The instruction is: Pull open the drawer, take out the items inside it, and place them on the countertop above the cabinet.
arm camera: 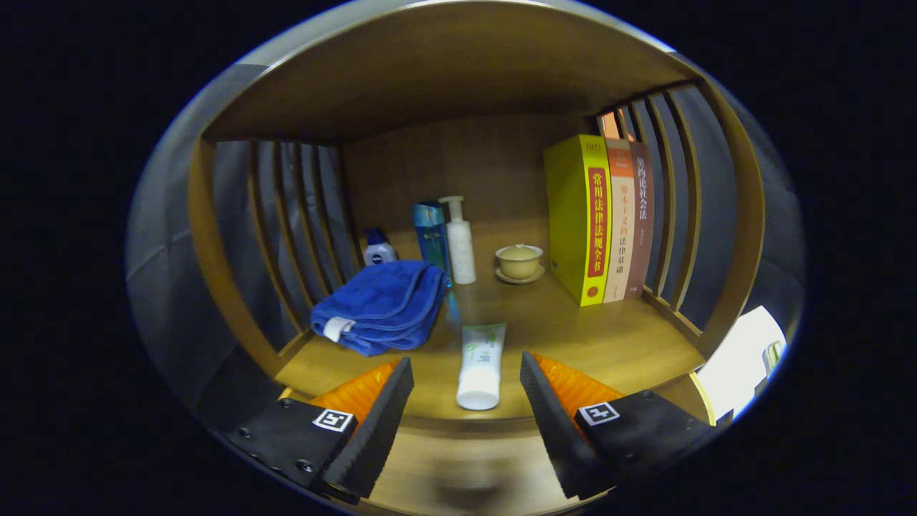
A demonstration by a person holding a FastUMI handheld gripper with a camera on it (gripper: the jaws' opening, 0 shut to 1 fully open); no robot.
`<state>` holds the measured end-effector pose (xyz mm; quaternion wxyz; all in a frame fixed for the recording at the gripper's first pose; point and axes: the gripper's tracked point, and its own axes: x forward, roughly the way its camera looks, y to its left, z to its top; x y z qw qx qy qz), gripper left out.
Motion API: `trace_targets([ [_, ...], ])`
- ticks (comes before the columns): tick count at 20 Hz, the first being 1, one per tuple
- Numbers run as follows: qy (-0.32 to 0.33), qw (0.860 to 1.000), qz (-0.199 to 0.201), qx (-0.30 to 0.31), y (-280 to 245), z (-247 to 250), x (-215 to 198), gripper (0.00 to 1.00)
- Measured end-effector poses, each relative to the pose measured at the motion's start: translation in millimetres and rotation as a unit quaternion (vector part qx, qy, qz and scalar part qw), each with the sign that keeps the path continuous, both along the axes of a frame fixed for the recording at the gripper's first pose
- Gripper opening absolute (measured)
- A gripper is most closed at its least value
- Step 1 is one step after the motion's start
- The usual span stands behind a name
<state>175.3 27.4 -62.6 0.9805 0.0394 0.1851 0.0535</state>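
The gripper (466,401) gapes wide, holding nothing; the tube (481,365) lies between its fingers at 12 o'clock, probably light, squashy, slick: grip its firmer cap end.

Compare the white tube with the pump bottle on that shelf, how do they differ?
The tube lies flat between the open gripper fingers, cap toward them; the pump bottle stands upright far beyond, beside a blue box. The tube has a flat cap, the bottle a pump. The tube bears green print; the bottle looks plain. Both are white.
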Motion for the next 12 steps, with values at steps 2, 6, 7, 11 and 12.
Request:
trace_targets([
  [2, -0.017, 1.000, 0.004, -0.004, 3.6, 8.0, -20.1, 0.98],
  [6, -0.035, 0.999, 0.008, -0.010, 12.9, 7.1, -66.3, 0.98],
  [7, -0.040, 0.999, 0.010, -0.012, 15.2, 4.9, -78.1, 0.98],
  [11, -0.041, 0.999, 0.008, -0.018, 17.2, -17.0, -126.4, 0.98],
  [12, -0.039, 0.999, 0.004, -0.020, 14.6, -22.6, -136.6, 0.98],
])
